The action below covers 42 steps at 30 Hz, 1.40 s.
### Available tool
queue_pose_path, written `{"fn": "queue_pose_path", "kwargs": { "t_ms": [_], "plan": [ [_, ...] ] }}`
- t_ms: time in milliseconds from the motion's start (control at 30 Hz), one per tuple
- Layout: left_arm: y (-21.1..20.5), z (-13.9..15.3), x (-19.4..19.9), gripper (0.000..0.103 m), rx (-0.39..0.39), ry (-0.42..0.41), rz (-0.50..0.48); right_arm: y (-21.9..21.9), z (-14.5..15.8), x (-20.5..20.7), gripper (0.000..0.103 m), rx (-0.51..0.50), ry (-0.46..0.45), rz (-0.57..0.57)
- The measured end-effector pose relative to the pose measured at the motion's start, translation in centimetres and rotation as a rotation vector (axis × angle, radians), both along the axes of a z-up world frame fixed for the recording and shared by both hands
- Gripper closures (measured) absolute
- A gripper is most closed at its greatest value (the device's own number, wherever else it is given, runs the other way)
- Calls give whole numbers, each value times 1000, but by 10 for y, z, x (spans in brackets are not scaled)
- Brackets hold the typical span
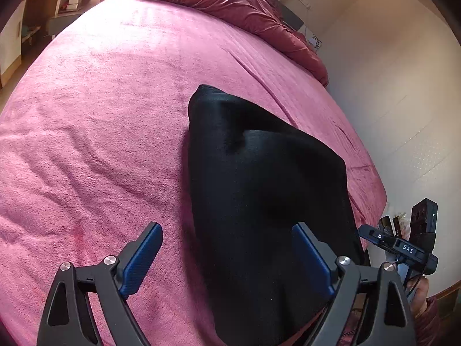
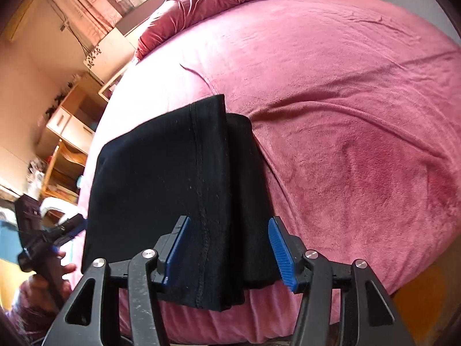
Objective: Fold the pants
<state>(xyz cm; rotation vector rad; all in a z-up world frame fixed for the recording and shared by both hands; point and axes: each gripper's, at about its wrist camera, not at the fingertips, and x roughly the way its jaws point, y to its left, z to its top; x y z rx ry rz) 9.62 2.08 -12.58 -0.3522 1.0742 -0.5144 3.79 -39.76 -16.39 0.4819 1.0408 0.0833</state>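
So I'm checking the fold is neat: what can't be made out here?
- Pants' near end: left wrist view, cut off by the bottom edge and hidden by the left tool.
- Near hem: right wrist view, partly behind the right tool's frame.
- Layers: black cloth too dark in both views to count.
- Bed under the pants: covered.

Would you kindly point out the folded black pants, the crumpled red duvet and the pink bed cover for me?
black pants (image 2: 161,173): right wrist view, on the top folded layer.
red duvet (image 1: 230,3): left wrist view, on its bunched middle.
pink bed cover (image 2: 360,115): right wrist view, on a bare stretch beside the pants.
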Motion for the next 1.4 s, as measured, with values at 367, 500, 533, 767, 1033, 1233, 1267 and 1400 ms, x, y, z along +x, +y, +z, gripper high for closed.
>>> {"fn": "queue_pose_path", "kwargs": {
  "t_ms": [367, 500, 533, 767, 1033, 1233, 1267, 1400],
  "plan": [
    [-12, -23, 21, 17, -27, 119, 19, 6, -25, 53, 32, 80, 90, 95],
    [-18, -31, 29, 31, -74, 171, 9, 8, -35, 67, 33, 109, 110, 120],
    [-21, -31, 29, 37, -84, 175, 4, 9, -36, 70, 36, 109, 112, 125],
    [-22, -31, 26, 58, -139, 152, -36, 23, -30, 61, 55, 67, 90, 137],
    [-11, -11, 16, 62, -157, 98, -48, 39, -4, 61, 59, 35, 57, 170],
    [15, -1, 11, 63, -167, 86, -3, 59, 4, 79, 59, 45, 33, 221],
    [20, 0, 11, 63, -169, 85, 9, 62, 3, 85, 59, 48, 32, 229],
    [42, 7, 17, 63, -149, 53, 45, 81, 5, 108, 60, 54, 20, 265]
  ]
}}
